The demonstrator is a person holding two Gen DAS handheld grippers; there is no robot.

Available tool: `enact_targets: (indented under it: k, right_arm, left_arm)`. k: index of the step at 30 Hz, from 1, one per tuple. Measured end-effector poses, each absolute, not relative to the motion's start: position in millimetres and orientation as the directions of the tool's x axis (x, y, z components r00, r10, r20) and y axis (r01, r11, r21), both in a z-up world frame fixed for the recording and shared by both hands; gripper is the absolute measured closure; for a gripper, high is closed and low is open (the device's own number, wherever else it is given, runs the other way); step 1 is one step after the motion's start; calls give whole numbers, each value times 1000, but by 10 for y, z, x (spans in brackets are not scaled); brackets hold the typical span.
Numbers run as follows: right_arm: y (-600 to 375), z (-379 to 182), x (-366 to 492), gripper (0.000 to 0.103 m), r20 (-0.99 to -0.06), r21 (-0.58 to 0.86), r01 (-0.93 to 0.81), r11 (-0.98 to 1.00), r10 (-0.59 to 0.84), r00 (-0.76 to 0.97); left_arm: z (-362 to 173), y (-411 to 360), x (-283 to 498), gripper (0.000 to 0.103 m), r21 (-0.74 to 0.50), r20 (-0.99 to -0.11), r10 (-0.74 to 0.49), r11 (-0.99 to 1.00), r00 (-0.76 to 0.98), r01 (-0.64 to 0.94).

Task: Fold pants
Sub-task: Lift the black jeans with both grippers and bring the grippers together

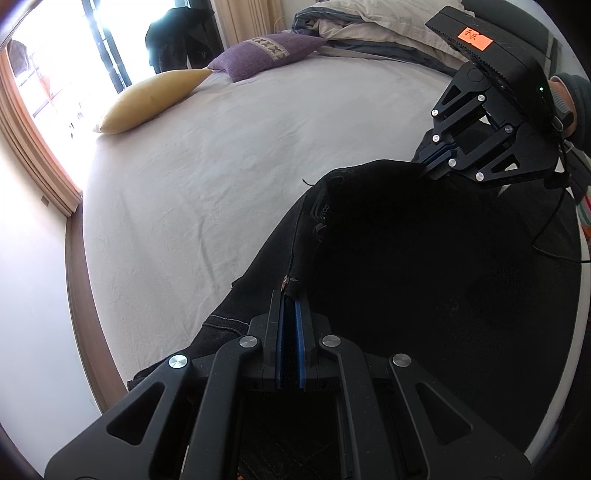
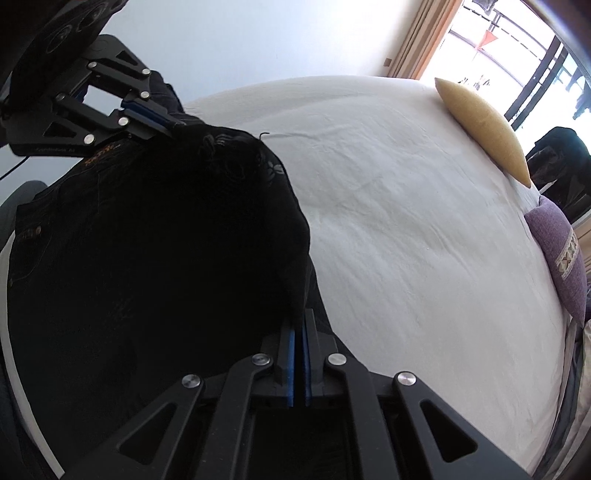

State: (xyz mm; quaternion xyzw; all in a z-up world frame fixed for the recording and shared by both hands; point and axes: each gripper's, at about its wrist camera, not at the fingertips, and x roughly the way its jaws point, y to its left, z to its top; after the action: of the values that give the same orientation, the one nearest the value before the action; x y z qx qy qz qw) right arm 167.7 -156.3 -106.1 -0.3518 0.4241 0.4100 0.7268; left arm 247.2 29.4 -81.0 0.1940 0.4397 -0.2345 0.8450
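Note:
Black denim pants [image 1: 406,266] lie at the near edge of a bed with a pale sheet [image 1: 207,177]. My left gripper [image 1: 290,295] is shut on an edge of the pants, the cloth pinched between its blue pads. My right gripper [image 1: 424,166] shows at the upper right of the left wrist view, shut on another corner of the same garment. In the right wrist view the right gripper [image 2: 300,314] pinches the dark pants [image 2: 155,251], and the left gripper [image 2: 177,123] grips them at the upper left. Between both grips the cloth hangs raised off the sheet [image 2: 424,240].
A yellow cushion [image 1: 147,101] and a purple cushion [image 1: 262,55] lie at the far side of the bed, with a rumpled duvet [image 1: 369,26] beyond. A bright window [image 1: 55,55] with curtains and dark hanging clothes [image 1: 177,37] stand behind. A person's sleeve [image 1: 574,107] shows at the right.

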Motion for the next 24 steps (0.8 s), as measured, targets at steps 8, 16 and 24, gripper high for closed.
enact_targets:
  k: [8, 16, 24]
  right_arm:
    - [-1475, -1050, 972, 99, -900, -285, -925, 250, 261, 348]
    - [-1335, -1368, 400, 99, -854, -498, -867, 14, 163, 493]
    - [-1348, -1496, 152, 99, -858, -510, -854, -99, 130, 497]
  left_arm:
    - [-815, 35, 1808, 99, 167, -841, -258, 714, 476, 680]
    - [-908, 16, 1329, 99, 252, -857, -207, 631, 471, 734]
    - [-1090, 118, 867, 99, 383, -860, -133, 469, 493, 796]
